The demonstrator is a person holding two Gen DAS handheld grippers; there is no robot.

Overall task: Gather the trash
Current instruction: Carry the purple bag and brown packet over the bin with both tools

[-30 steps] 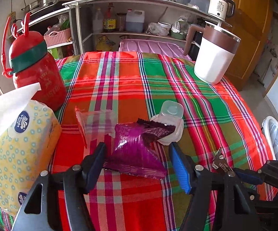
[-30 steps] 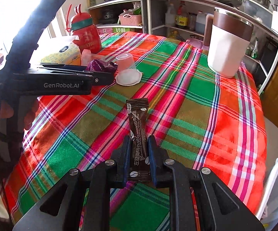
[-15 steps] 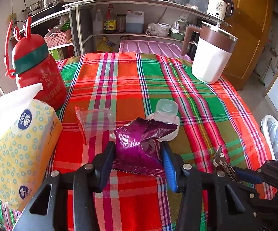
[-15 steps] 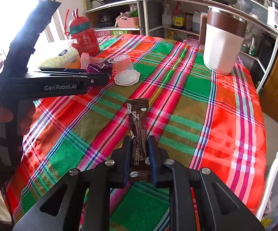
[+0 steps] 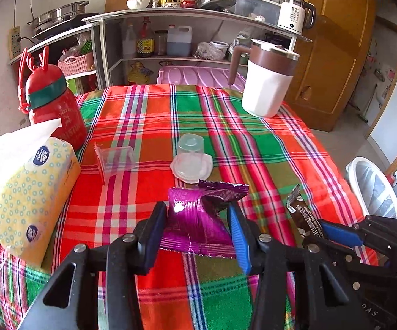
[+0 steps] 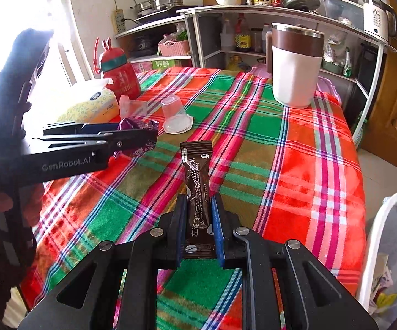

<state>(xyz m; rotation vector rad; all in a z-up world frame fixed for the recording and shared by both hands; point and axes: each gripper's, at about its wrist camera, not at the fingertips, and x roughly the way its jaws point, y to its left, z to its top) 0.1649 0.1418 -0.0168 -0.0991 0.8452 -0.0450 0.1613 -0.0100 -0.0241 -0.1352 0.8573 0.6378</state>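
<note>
A crumpled purple foil wrapper (image 5: 192, 228) hangs just above the plaid tablecloth (image 5: 157, 115). My left gripper (image 5: 196, 209) pinches it from both sides, and its jaws are still closing. The right wrist view shows that wrapper (image 6: 132, 123) at the tip of the left gripper (image 6: 146, 133). My right gripper (image 6: 199, 200) is shut on a brown coffee sachet (image 6: 197, 165) that stands up between its pads, off the cloth. In the left wrist view the sachet (image 5: 303, 211) shows at the lower right. On the cloth stand an upturned clear cup (image 5: 190, 151) and, on its side, a second clear cup (image 5: 115, 159).
A yellow tissue pack (image 5: 30, 192) and a red bottle (image 5: 55, 107) stand at the table's left edge. A white and brown jug (image 5: 267, 85) sits at the far right. On the floor to the right of the table is a white bin (image 6: 391, 247). Shelves stand behind.
The left jaws closed from wide apart onto the purple wrapper and lifted it off the cloth, pulling back from the cups. The right gripper rose slightly, still shut on the sachet.
</note>
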